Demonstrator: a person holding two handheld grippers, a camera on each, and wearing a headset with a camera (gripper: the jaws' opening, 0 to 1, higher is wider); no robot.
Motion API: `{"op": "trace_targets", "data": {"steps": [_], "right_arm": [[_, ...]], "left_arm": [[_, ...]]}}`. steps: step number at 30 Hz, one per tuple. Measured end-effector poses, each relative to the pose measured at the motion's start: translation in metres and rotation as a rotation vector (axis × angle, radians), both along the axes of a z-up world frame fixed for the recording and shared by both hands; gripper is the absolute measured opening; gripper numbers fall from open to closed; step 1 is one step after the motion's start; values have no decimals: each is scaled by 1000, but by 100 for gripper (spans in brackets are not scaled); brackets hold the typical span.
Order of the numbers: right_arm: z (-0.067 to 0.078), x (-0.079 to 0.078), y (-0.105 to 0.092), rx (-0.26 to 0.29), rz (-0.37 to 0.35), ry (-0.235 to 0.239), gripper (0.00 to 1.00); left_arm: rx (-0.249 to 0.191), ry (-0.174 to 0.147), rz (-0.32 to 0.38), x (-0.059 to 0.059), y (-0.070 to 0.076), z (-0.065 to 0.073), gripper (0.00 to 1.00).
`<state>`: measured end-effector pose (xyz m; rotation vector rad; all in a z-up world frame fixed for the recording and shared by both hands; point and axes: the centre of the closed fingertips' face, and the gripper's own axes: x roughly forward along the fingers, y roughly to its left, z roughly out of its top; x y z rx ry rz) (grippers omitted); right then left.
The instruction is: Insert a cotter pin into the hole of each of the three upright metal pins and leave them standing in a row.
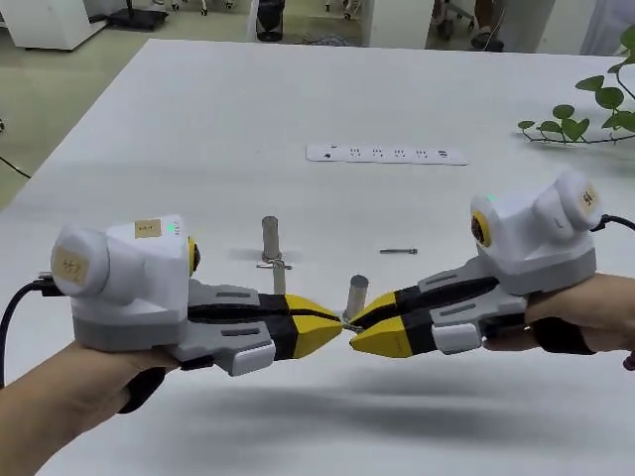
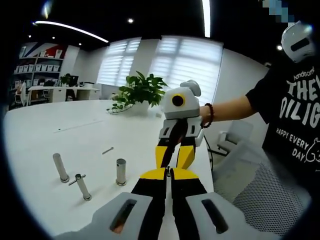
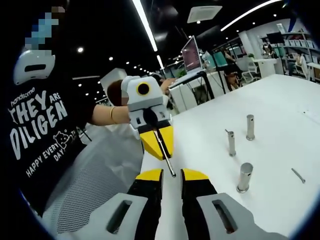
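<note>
Toward the near edge of the desk (image 1: 198, 129), the left tongs (image 1: 340, 322) pinch a cotter pin (image 3: 170, 165) lying level along that edge, its free end between the slightly parted right tongs (image 1: 349, 325), and the bare upright pin (image 1: 357, 293) stands just beyond both tips.

White-bodied tongs (image 1: 343, 325), black jaws tipped yellow, black cable (image 1: 20, 294), black printed T-shirt (image 2: 282, 150)

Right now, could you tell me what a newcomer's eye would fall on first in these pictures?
Two yellow-tipped claws meet tip to tip at the near middle of the white table: the left claw pinches a thin cotter pin that points into the open right claw. Just behind them stand three upright metal pins, one already crossed by a fitted pin.
</note>
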<state>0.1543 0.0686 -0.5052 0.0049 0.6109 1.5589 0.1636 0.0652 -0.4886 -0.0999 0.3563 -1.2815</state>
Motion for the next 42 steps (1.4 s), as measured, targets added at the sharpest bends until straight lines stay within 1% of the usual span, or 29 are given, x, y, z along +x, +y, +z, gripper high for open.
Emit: {"op": "trace_targets", "data": {"steps": [4,8,11,14,16,18,19,21,22,25,29,33,35,36,37,42], "right_arm": [[0,-2,0,0,11,0,4],[1,-3,0,-4,16,1,1],[1,-2,-1,-9,14,-6,0],[0,-3,-2,-23,26,-24,0],[-1,-3,-2,-36,23,-24,0],[0,-4,-3,-40,32,-39,0],[0,-3,-3,-43,34,-51,0],[0,-4,-4,-50,44,-70,0],[-1,-4,-4,-59,50,-89,0],[-3,-5,-5,-82,69,-122,0],[-6,-5,-6,-116,91,-173,0],[-9,-2,-8,-136,91,-198,0],[-10,1,-9,-145,88,-210,0],[-10,2,-10,-148,84,-214,0],[-10,4,-12,-153,78,-219,0],[-11,15,-21,-171,33,-238,0]], "left_arm": [[-2,3,-3,-1,-1,-1,0],[-23,15,-1,-2,-1,1,0],[-27,24,1,-2,-1,0,0],[-32,34,0,-3,-2,-1,0],[-36,48,1,-3,-2,-2,0],[-47,70,3,-3,-2,-2,0],[-48,74,5,-3,-2,-2,0],[-47,70,2,-3,-3,-2,0],[-44,70,1,-4,-3,-2,0],[-37,71,-1,-4,-4,-4,0],[-8,63,14,-1,-3,-9,3],[11,51,32,2,-4,-13,4],[13,55,48,4,-4,-14,5],[15,50,53,5,-4,-14,5],[26,36,63,6,-3,-15,5],[50,13,103,14,-1,-19,6]]}}
